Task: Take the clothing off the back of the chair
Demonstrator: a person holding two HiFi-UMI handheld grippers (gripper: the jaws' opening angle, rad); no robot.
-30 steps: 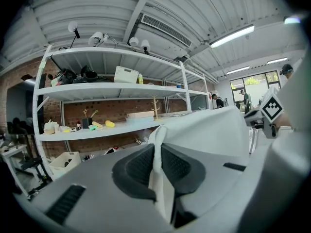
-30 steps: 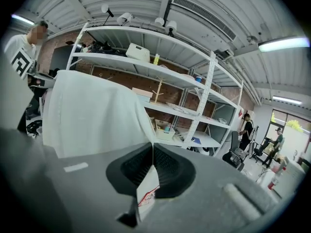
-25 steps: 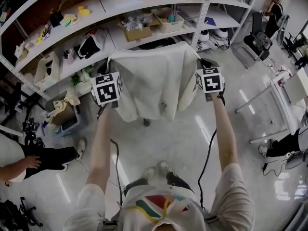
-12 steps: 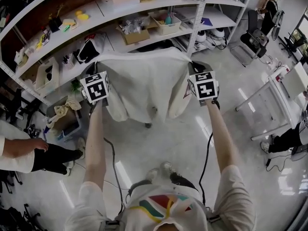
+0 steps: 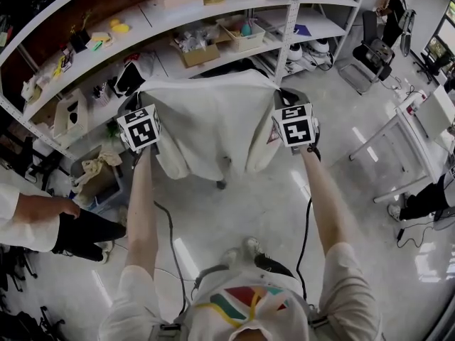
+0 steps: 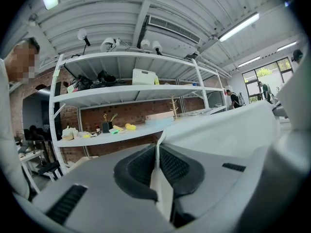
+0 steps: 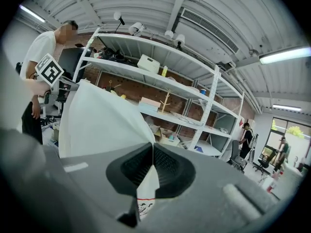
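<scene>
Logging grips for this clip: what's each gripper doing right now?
Left gripper: shut on the white garment.
Right gripper: shut on the same white garment.

white shelving [image 5: 142, 11], cardboard box [image 5: 201, 50] on shelf, bystander [image 5: 78, 229] at left, black office chair [image 5: 373, 52]

Head cam sits up top, staring steeply down past the arms at the left gripper [image 5: 146, 104], the right gripper [image 5: 281, 95] and the floor. Each gripper cam rides right behind its own jaws, super close, looking roughly level along them. The white clothing [image 5: 213, 119] spreads right of the left jaws and left of the right jaws. All three views share the shelving [image 5: 163, 45] beyond the jaws. The right gripper view probably catches the other gripper's marker cube [image 7: 49, 69] too, but it's tiny.
</scene>
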